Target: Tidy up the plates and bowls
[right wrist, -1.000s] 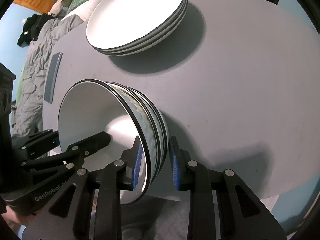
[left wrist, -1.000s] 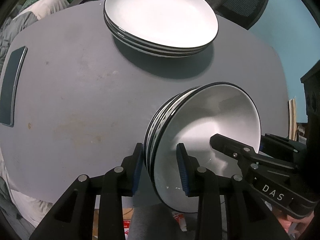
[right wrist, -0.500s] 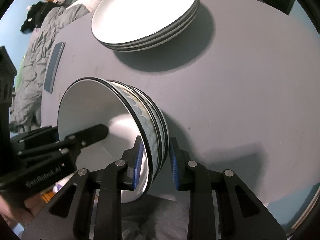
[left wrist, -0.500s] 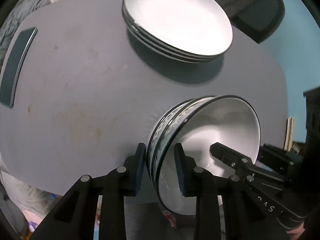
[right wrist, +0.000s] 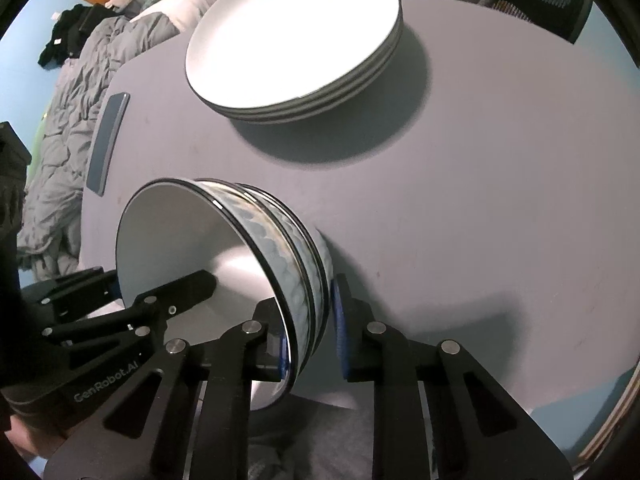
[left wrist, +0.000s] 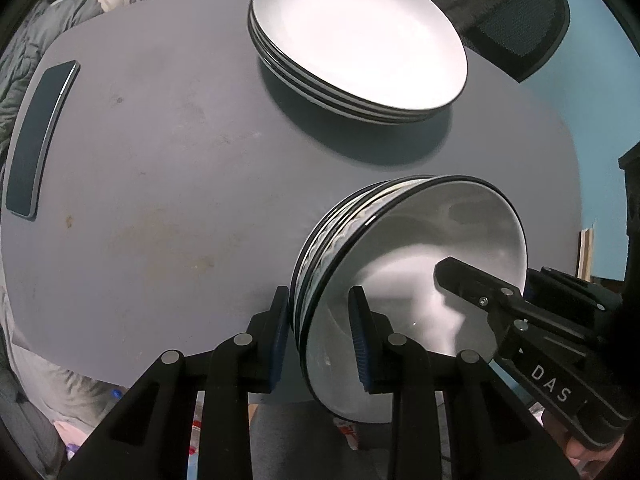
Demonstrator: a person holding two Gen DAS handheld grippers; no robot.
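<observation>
While both grippers hold: nested stack of bowls point(left wrist: 400, 280) hangs at the near edge of the table point(left wrist: 168, 184), tipped on its side.
Left gripper point(left wrist: 320, 340): clamped across the rims of the stack, one blue pad on the outside wall, the other inside the top bowl.
Right gripper point(right wrist: 310, 336): also clamped on the same rims from the opposite side; inner pad inside the bowl, outer pad point(right wrist: 340, 328) against the patterned wall.
Stack attitude: mouth faces sideways toward the right gripper's side in the left view; stack axis runs roughly along the near edge, not upright.
Contact with table: cannot tell whether the lower rim touches the top or overhangs the edge; it looks partly past the edge.
Plates point(left wrist: 360, 36): stack of plates sits flat toward the far edge, well apart from the bowls, straight ahead of both grippers.
Key relation: the bowls are between the two grippers, equally near each; the plates lie beyond, across open table.
Judgement: next move likely calls for rotating the stack base-down before setting it; both grips must turn together or the nested bowls may slip apart.
Left view only: dark phone point(left wrist: 36, 140) flat by the left edge, chair point(left wrist: 516, 16) behind the plates.
Right view only: wavy blue pattern on the bowl walls, rumpled grey bedding point(right wrist: 80, 92) past the left edge.
</observation>
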